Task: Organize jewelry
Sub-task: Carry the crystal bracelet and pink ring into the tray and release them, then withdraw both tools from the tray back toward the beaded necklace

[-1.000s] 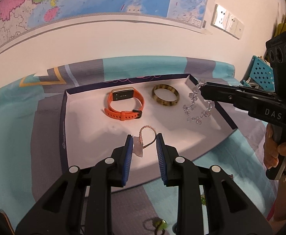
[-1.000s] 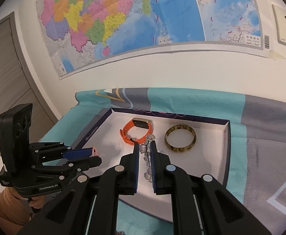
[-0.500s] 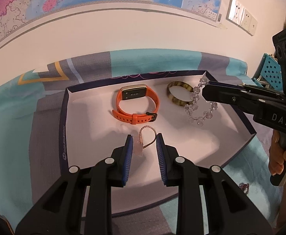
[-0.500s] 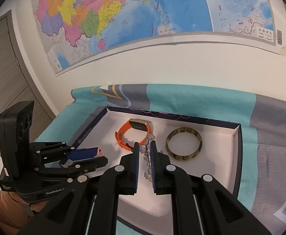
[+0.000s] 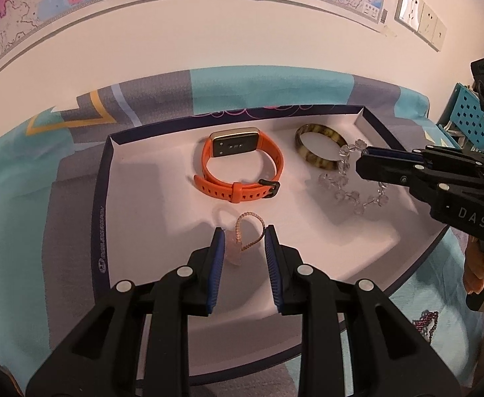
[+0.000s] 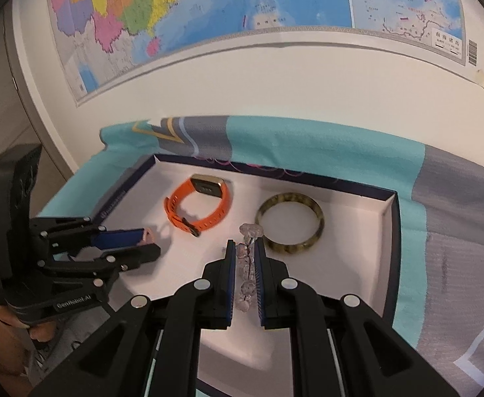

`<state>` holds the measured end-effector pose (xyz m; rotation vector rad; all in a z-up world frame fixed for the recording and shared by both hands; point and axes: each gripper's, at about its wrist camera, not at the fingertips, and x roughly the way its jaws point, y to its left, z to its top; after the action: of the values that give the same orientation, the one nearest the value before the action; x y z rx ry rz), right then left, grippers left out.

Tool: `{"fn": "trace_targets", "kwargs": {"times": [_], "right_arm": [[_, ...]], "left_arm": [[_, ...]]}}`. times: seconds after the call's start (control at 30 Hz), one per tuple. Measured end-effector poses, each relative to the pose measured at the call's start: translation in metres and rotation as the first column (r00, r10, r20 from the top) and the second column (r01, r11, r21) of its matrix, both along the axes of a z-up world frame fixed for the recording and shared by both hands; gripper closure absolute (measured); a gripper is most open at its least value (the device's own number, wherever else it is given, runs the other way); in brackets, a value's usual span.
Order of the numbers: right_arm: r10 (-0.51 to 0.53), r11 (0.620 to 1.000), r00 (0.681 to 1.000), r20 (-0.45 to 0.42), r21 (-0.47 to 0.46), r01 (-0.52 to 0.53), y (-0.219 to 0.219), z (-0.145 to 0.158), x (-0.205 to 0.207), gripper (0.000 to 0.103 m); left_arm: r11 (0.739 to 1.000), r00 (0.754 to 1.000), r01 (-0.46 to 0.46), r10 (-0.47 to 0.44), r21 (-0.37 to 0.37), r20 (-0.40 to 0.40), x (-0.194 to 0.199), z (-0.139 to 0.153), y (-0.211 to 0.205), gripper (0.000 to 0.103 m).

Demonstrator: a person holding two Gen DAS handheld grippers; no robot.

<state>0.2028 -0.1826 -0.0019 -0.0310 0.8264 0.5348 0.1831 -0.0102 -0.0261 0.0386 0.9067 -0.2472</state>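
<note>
We see orange watch strap (image 5: 238, 178), gold-edged case; mottled olive-brown bangle (image 5: 319, 149) at its 3 o'clock; clear crystal beads (image 5: 351, 195); white tray (image 5: 149, 198), navy rim; teal-grey cloth (image 5: 36, 182); multicoloured map (image 6: 175, 16).

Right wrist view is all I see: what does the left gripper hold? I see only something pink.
Observer: The left gripper holds a thin pink chain with a pale pendant.
Operator: Does my crystal bracelet touch the tray?
Observer: It seems not; the crystal bracelet hangs from the right gripper, its shadow on the tray below.
Operator: Anything left outside?
Observer: Dark red beads lie on the cloth by the tray's right side.
</note>
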Motion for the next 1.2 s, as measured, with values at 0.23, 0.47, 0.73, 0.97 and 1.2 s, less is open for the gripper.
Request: {"fn": "trace_targets", "kwargs": {"times": [0.23,0.47,0.73,0.97,1.2], "right_arm": [[-0.024,0.998,1.000,-0.017,-0.063,0.023,-0.005,-0.010,0.001,0.092],[-0.046,0.997,0.999,-0.006,-0.056,0.045,-0.013,-0.007,-0.005,0.091],[-0.042,0.999,0.998,0.045,-0.015,0.043,-0.019,0.009,-0.033,0.070],[-0.039,0.999,0.993,0.111,0.000,0.039,-0.024,0.025,-0.064,0.042],[-0.018,1.000,0.992,0.125,0.000,0.018,-0.024,0.025,-0.096,0.030]], "left_arm": [[1.000,1.000,-0.003,0.003,-0.001,-0.007,0.003,-0.004,0.000,0.076],[1.000,0.999,-0.005,0.005,-0.006,0.045,-0.007,0.009,0.000,0.059],[0.999,0.988,-0.014,0.006,0.046,0.156,-0.041,0.035,-0.004,0.042],[0.996,0.971,-0.037,0.016,0.081,0.239,-0.081,0.051,-0.009,0.022],[0.993,0.960,-0.044,0.011,0.112,0.281,-0.111,0.056,-0.014,0.011]]}}
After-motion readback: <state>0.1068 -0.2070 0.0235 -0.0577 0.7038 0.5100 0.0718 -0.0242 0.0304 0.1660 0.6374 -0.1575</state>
